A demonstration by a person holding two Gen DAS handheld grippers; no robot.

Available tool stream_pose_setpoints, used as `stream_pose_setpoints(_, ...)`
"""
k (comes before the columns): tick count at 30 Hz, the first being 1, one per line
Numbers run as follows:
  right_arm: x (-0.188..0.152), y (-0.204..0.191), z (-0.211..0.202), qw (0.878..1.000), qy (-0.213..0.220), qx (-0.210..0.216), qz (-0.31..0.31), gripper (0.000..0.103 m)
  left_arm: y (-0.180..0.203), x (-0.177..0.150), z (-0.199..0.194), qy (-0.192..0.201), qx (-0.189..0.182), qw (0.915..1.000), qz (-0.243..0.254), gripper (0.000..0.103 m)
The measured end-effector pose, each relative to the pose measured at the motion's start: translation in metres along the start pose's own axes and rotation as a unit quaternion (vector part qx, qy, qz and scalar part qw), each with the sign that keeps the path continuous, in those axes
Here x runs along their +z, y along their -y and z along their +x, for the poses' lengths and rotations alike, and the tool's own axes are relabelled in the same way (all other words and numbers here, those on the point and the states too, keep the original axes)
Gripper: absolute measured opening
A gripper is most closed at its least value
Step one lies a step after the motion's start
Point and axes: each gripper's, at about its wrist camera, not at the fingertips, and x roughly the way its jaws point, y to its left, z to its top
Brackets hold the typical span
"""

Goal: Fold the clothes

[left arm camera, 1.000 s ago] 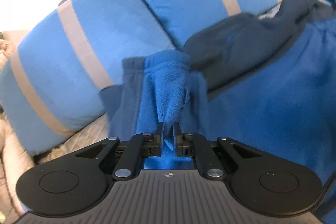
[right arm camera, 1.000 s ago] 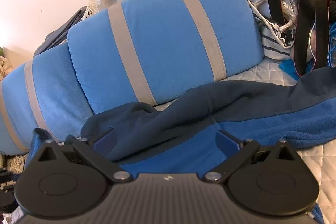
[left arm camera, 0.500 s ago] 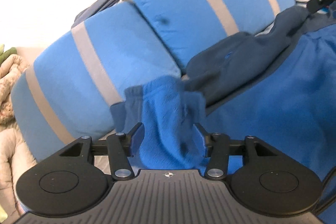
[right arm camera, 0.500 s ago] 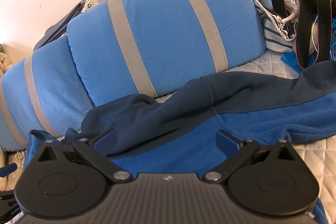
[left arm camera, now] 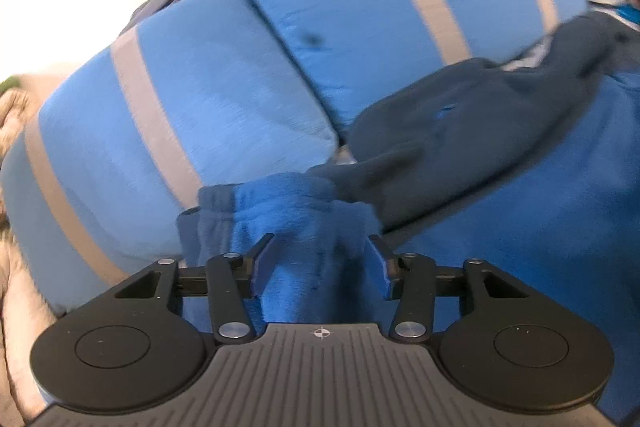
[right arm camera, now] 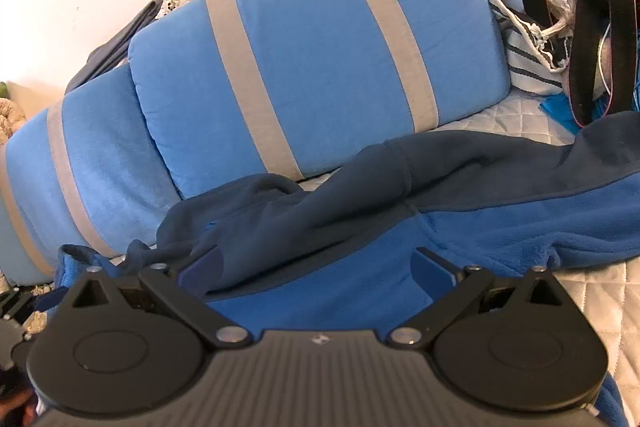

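The left gripper is angling down over a bunched blue fleece cuff of the two-tone fleece jacket, its jaws part-spread and just closing in on the fabric sitting between them; whether the pads are pressing it cannot be told. The right gripper is hovering, tilted downward, over the jacket's body, jaws spread wide and pinching nothing. The jacket is lying across a quilted bedspread, against blue pillows with grey stripes.
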Motion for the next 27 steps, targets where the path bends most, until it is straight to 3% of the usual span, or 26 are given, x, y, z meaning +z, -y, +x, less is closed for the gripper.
stream_pose_setpoints(1,0.0,0.0,0.0,1.0,-0.001,0.0,-0.001,0.103,-0.004,0.001,0.003,-0.007,0.003,0.9999,-0.013,0.024)
stream_pose_setpoints(4,0.0,-0.002,0.002,1.0,-0.003,0.002,-0.005,0.103,-0.02,0.002,0.007,-0.016,0.012,0.9982,-0.056,0.016)
stream_pose_setpoints(11,-0.002,-0.003,0.002,1.0,-0.004,0.007,-0.013,0.103,-0.077,-0.002,-0.022,0.018,0.055,0.9891,-0.135,0.01)
stream_pose_setpoints(14,-0.002,-0.004,0.0,1.0,-0.001,0.018,-0.012,0.103,-0.131,-0.012,-0.047,0.05,0.089,0.975,-0.197,0.01)
stream_pose_setpoints(16,-0.003,-0.005,-0.002,1.0,0.001,0.027,-0.016,0.103,-0.175,-0.028,-0.068,0.086,0.112,0.9572,-0.253,0.01)
stream_pose_setpoints(18,-0.005,-0.007,-0.005,0.999,0.002,0.035,-0.02,0.103,-0.219,-0.058,-0.098,0.13,0.15,0.9255,-0.322,0.01)
stream_pose_setpoints(20,-0.005,-0.009,-0.007,0.999,0.003,0.045,-0.024,0.103,-0.26,-0.095,-0.127,0.172,0.191,0.8828,-0.393,0.01)
stream_pose_setpoints(21,-0.006,-0.011,-0.007,0.998,0.004,0.051,-0.026,0.103,-0.277,-0.12,-0.138,0.186,0.215,0.8544,-0.435,0.01)
stream_pose_setpoints(23,-0.006,-0.013,-0.008,0.998,0.004,0.061,-0.03,0.103,-0.305,-0.184,-0.158,0.194,0.263,0.7866,-0.524,0.01)
stream_pose_setpoints(27,-0.009,-0.019,-0.007,0.996,-0.006,0.079,-0.042,0.103,-0.325,-0.323,-0.163,0.148,0.285,0.6558,-0.683,0.009)
